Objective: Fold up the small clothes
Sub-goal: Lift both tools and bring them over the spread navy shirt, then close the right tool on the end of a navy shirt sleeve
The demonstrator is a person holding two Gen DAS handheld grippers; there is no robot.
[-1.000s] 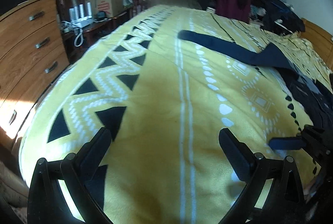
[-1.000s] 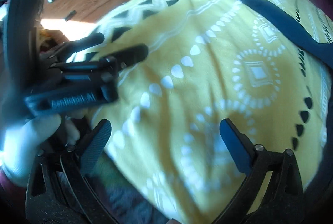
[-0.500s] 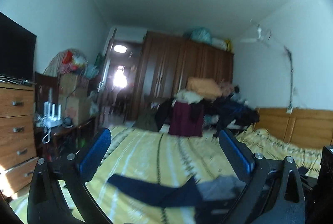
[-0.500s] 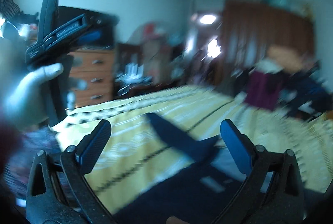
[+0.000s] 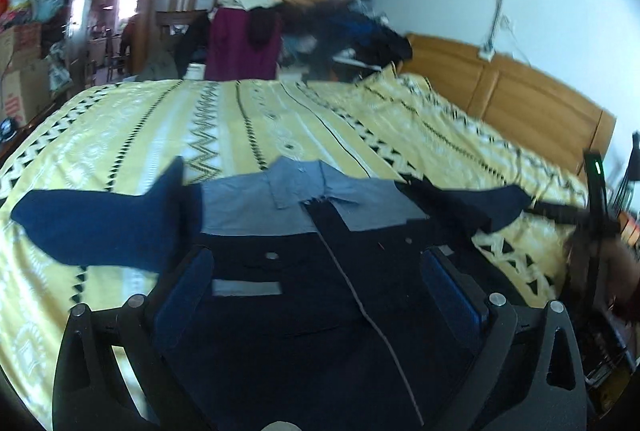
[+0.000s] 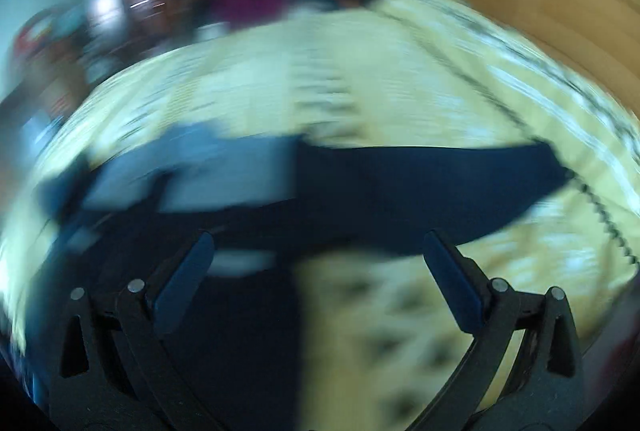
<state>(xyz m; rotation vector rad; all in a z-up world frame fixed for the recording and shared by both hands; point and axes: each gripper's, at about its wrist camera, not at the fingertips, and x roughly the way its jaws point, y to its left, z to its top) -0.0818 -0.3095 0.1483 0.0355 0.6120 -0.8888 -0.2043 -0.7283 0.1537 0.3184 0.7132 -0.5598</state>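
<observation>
While both views look across the bed:
Shirt (image 5: 304,231): dark navy with light-blue yoke and collar, spread flat on the yellow patterned bedspread (image 5: 120,127), sleeves out to either side.
Left gripper (image 5: 316,271): jaws wide apart, empty, above the shirt body.
Right gripper (image 6: 318,263): jaws spread, empty, over the sleeve; view blurred.
Headboard (image 5: 520,99): wooden, far right.
</observation>
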